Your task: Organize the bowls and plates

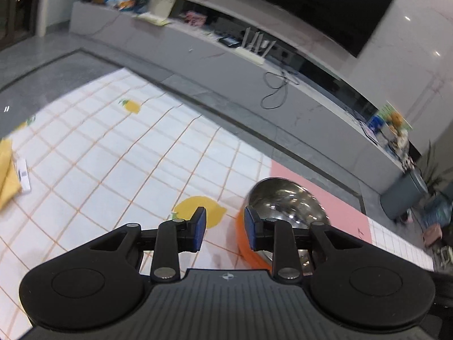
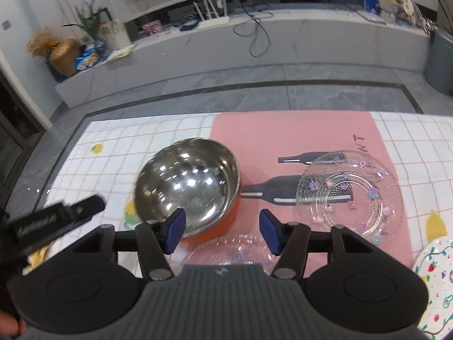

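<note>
only r wrist shows glass plate (image 2: 349, 194) beside steel bowl (image 2: 188, 185)

Tablecloth (image 2: 410, 141) is white with an orange grid and yellow lemons, plus a pink mat (image 2: 254, 130). Bowl (image 2: 187, 184) is shiny silver inside, orange outside.

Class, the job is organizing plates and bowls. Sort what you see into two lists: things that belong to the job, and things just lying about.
Belongs to the job:
steel bowl
clear glass plate
small glass dish
patterned plate

Just lying about:
pink placemat
yellow cloth
router
gold vase
</note>
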A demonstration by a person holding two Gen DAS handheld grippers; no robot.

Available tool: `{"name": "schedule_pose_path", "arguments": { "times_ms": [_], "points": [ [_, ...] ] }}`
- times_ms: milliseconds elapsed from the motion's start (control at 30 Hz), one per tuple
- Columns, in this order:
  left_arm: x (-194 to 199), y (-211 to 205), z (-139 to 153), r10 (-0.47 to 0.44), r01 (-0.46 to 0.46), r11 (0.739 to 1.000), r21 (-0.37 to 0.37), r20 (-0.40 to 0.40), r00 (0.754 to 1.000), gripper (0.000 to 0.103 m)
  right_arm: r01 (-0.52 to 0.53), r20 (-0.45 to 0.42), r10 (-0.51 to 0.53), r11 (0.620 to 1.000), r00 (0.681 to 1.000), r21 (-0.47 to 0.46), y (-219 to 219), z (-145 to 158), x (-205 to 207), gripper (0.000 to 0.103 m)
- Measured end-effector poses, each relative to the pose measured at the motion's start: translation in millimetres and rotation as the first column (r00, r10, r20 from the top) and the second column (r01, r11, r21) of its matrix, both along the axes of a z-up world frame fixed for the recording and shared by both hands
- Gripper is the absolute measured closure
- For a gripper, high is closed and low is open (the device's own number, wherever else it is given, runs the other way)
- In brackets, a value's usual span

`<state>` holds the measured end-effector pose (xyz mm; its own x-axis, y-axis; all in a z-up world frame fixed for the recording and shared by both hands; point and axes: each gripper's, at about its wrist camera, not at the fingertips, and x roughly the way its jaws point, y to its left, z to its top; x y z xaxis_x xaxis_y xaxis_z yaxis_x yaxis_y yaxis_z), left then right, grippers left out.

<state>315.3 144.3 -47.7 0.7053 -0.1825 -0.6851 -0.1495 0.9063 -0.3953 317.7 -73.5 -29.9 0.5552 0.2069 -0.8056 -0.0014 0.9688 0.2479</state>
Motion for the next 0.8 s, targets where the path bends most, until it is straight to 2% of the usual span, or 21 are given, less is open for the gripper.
{"name": "schedule_pose_path", "arguments": {
  "times_ms": [133, 200, 233, 367, 533, 667, 800],
  "points": [
    [7, 10, -10, 0.032, -0.035, 0.986, -0.161, -0.024, 0.999, 0.070, 0.044, -0.047, -0.044, 0.999, 0.998, 0.003, 1, -13, 22, 0.049],
    [9, 7, -12, 0.018, -0.021, 0.980, -0.198, -0.019, 1.000, 0.066, 0.060, -0.063, -0.061, 0.998, 0.996, -0.019, 3, -18, 28, 0.051],
    [11, 5, -13, 0.018, -0.022, 0.980, -0.197, -0.025, 1.000, 0.062, 0.062, -0.073, -0.064, 0.998, 0.995, -0.031, 4, -22, 31, 0.052],
    [16, -2, -20, 0.019, -0.028, 0.980, -0.197, -0.051, 0.999, 0.062, 0.080, -0.130, -0.082, 0.997, 0.988, -0.021, 3, -36, 45, 0.064],
    [19, -2, -27, 0.036, -0.049, 0.981, -0.187, -0.073, 0.997, 0.062, 0.087, -0.163, -0.083, 0.996, 0.983, 0.021, 3, -46, 51, 0.089],
    [19, 2, -28, 0.053, -0.067, 0.980, -0.189, -0.078, 0.995, 0.062, 0.063, -0.154, -0.063, 0.998, 0.986, -0.008, 11, -44, 48, 0.090],
    [20, 3, -31, 0.052, -0.066, 0.986, -0.154, -0.093, 0.994, 0.062, 0.047, -0.161, -0.043, 0.999, 0.986, 0.025, 12, -43, 47, 0.093]
  ]
}}
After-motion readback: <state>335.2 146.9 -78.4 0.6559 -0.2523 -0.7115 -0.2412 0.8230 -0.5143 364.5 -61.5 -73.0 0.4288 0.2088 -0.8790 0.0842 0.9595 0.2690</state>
